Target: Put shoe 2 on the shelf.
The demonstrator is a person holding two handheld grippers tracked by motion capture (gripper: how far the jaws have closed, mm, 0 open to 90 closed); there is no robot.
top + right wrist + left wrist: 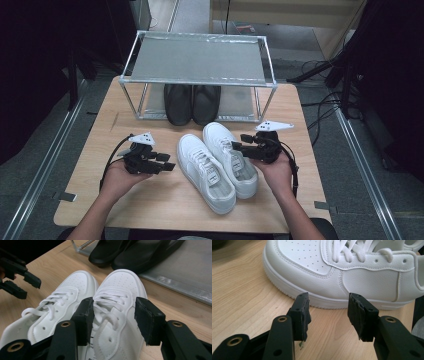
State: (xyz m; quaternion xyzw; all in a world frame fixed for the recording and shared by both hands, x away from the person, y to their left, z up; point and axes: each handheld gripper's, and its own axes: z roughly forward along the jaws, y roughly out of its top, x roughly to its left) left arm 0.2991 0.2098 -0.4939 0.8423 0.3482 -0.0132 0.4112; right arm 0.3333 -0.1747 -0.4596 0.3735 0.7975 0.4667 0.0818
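A two-shelf rack stands at the table's far edge, black shoes on its lower shelf. Just before it, your pair of white sneakers lies side by side, toes toward the rack. Your left gripper waits beside the left sneaker, spread and empty; your right gripper hangs over the right sneaker, likewise spread, holding nothing. The sneakers look light, with smooth leather that may slip; the padded collar or heel seems the firmest hold.
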